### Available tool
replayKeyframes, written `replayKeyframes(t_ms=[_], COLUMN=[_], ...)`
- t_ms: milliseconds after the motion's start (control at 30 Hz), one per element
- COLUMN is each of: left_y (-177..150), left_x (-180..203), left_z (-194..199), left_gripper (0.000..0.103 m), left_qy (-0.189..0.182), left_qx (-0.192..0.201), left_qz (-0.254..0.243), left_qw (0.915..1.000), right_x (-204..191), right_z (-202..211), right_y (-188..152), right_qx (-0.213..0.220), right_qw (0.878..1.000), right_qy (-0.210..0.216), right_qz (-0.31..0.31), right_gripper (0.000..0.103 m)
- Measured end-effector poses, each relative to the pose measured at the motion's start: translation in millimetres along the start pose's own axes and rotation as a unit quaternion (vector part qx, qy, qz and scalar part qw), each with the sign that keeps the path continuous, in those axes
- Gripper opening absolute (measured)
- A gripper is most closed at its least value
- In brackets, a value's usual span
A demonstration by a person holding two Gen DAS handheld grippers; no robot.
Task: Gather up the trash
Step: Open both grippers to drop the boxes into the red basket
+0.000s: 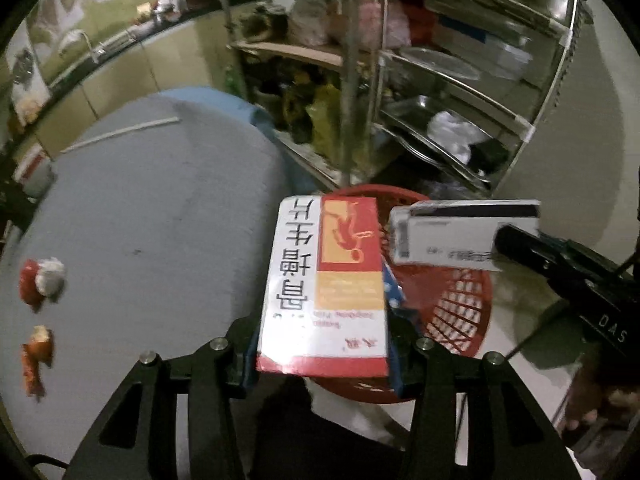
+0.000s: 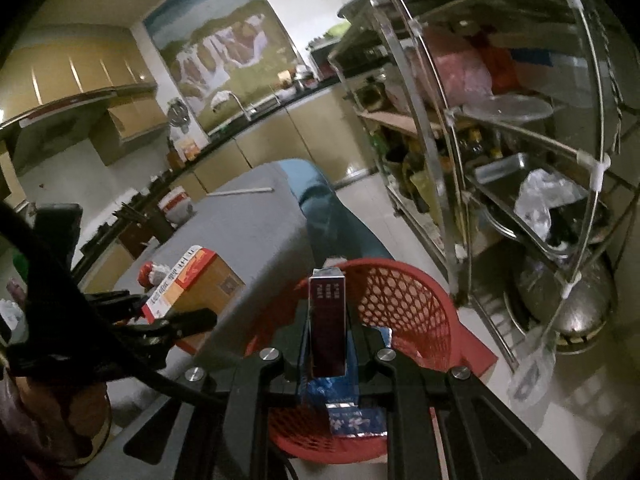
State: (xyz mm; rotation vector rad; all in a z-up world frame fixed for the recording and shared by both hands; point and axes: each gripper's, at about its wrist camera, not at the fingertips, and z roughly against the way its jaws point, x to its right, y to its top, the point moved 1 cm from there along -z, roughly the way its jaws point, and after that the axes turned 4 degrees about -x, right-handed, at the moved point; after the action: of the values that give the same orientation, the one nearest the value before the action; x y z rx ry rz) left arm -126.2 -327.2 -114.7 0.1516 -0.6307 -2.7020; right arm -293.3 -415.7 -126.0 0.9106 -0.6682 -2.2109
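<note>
This is a dim kitchen with a big gray table (image 1: 152, 208) and a pale tiled floor. Low in the middle of the left wrist view, the left gripper (image 1: 322, 360) pinches a flat red and white cardboard box (image 1: 324, 280) by its sides, right at the table edge. Just past it, at the right, the right gripper (image 2: 328, 344) squeezes a thin white and dark red carton (image 1: 464, 232) and holds it over the round red plastic basket (image 1: 460, 304) on the floor. A blue packet (image 2: 352, 416) already lies inside the basket. To do this well, I think each box should be over the middle of the basket before the fingers let go. Farther off, at the left of the frame, red and orange wrappers (image 1: 38, 288) wait on the table, and a long white stick (image 1: 120, 132) lies at the far end.
</note>
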Motion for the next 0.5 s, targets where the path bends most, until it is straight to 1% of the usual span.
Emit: replayKeyframes(t_ms=[67,100,133,233,300,433,500], left_y=[-0.6,-1.5,-1.9,-4.0,-7.9,-18.0,-23.5], left_x=[1.5,0.9,-0.9,-9.9,-17.7,-34.5,-42.7], left_z=[-1.1,-0.5,0.4,2.1,3.6,7.2,11.4], left_gripper=[0.056,0.06,0.061,0.061,0.061,0.061,0.061], left_qy=[-0.002,-0.001,0.001,-0.003,0.004,0.028,0.05], left_qx=[-0.002,0.0,0.003,0.001,0.001,0.0,0.002], left_qz=[-0.003,-0.002,0.002,0.016,0.023,0.041,0.047], left_qw=[1.0,1.0,1.0,0.9999,0.9997,0.9988,0.9976], right_x=[0.5,0.9,0.9,2.2,1.2,-4.2,-8.3], right_z=[-0.5,-1.1,-1.1,-1.4,-1.7,-4.8,-7.6], right_y=[1.2,2.2,3.1,5.2,4.9,5.3,5.0], right_qx=[-0.003,-0.006,-0.007,-0.008,-0.009,-0.013,-0.017], right_qw=[1.0,1.0,1.0,1.0,1.0,1.0,1.0], right_qy=[0.003,0.004,0.002,-0.001,-0.003,-0.002,0.002], right_qz=[-0.009,-0.012,-0.013,-0.018,-0.021,-0.018,-0.014], right_gripper=[0.02,0.02,0.02,0.02,0.02,0.02,0.02])
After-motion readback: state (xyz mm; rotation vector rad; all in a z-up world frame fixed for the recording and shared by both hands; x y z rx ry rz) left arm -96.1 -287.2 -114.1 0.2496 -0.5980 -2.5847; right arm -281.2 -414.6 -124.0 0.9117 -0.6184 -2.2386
